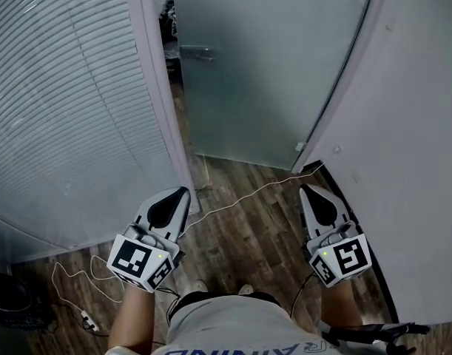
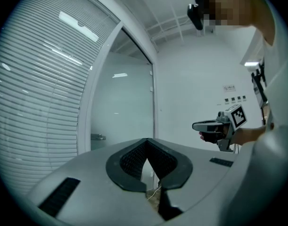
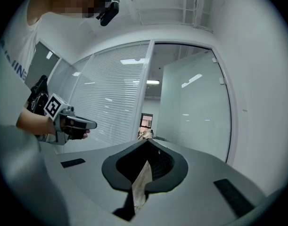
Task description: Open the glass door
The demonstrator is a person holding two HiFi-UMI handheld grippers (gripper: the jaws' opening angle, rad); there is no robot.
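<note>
Wood floor (image 1: 248,231) | glass door (image 1: 270,72) ajar | left gripper (image 1: 183,191), right gripper (image 1: 305,189): fingers together, empty

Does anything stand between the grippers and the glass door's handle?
Nothing visible does. The left gripper and right gripper, both shut and empty, face the handle on the glass door across open air; only a thin cable crosses the floor below.

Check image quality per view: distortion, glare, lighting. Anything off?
Head view: dim, bluish, evenly lit; door frame bows from the wide lens. Left gripper view: heavy fisheye, black corners, light streaks glaring on the blinds. Right gripper view: same fisheye, ceiling lights reflected on the glass door.
</note>
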